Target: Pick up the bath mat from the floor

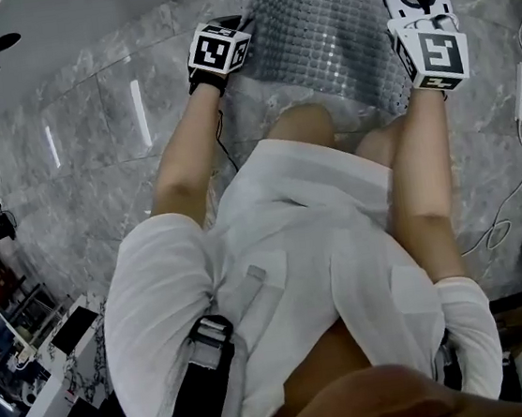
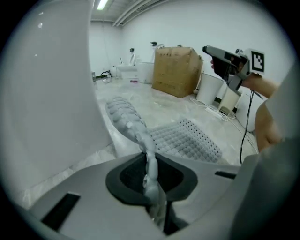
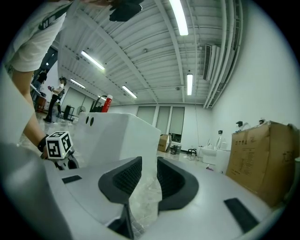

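The bath mat (image 1: 324, 30) is pinched by one edge between the closed fingers (image 2: 129, 177) of the left gripper (image 2: 151, 165) and trails ahead of them to the floor. Its other edge is seen between the parted fingers (image 3: 123, 178) of the right gripper (image 3: 149, 174), unclamped. Print on the cardboard box (image 3: 255, 154) beyond is too small to be read.

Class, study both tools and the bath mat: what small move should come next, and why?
Probably close the right tool on the bath mat: the mat's edge sits between its jaws, which stand apart, while the left tool already pinches it.
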Demonstrator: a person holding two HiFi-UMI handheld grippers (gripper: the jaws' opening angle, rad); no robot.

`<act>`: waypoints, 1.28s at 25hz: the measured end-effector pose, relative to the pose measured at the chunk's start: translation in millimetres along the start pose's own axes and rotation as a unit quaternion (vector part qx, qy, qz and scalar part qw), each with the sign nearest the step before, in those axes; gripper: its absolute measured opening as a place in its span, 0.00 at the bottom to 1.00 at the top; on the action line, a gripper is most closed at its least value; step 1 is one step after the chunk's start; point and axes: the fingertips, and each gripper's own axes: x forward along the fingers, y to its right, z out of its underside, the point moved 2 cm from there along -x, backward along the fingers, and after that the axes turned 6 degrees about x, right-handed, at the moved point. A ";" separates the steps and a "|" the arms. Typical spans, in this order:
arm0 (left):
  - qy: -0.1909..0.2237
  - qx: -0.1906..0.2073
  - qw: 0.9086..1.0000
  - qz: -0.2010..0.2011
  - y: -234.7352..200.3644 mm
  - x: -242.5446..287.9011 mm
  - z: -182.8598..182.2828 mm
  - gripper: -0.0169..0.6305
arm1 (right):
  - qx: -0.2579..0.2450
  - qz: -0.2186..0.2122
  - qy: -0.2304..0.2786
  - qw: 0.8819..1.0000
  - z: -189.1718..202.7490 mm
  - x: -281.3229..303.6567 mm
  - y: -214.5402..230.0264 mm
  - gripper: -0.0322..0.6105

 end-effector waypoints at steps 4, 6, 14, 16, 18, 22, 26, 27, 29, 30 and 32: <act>0.073 0.009 0.997 0.004 12.3 -14.0 -66.6 0.10 | -0.001 0.017 0.014 1.000 -8.5 -11.5 14.0 0.24; 0.114 0.016 0.993 -0.005 18.8 -21.9 -98.9 0.10 | 0.000 0.021 0.019 1.000 -10.9 -17.2 19.7 0.24; 0.288 0.065 0.954 -0.059 57.2 -69.6 -216.9 0.10 | 0.012 0.048 0.052 0.997 -23.5 -35.6 39.5 0.23; 0.324 0.077 0.940 -0.076 66.9 -84.7 -241.1 0.10 | 0.015 0.055 0.061 0.997 -27.5 -39.4 43.4 0.23; 0.356 0.077 0.927 -0.091 72.7 -99.9 -259.6 0.10 | 0.015 0.059 0.066 0.996 -29.9 -42.2 45.8 0.23; 0.408 0.059 0.902 -0.128 70.0 -134.6 -287.1 0.10 | 0.018 0.071 0.082 0.994 -38.1 -51.3 53.6 0.22; 0.449 0.058 0.875 -0.173 65.7 -174.9 -310.8 0.10 | 0.034 0.088 0.104 0.990 -46.6 -62.3 66.4 0.22; 0.457 0.061 0.868 -0.186 66.5 -182.7 -314.4 0.10 | 0.036 0.090 0.108 0.989 -48.1 -64.1 68.4 0.21; 0.469 0.066 0.856 -0.207 68.7 -192.2 -317.8 0.10 | 0.035 0.091 0.112 0.989 -50.4 -65.7 69.6 0.20; 0.472 0.067 0.853 -0.213 69.6 -193.7 -318.2 0.10 | 0.035 0.090 0.113 0.989 -51.2 -65.7 69.3 0.19; 0.475 0.064 0.851 -0.216 70.0 -192.8 -317.2 0.10 | 0.035 0.089 0.111 0.989 -52.3 -65.1 68.3 0.14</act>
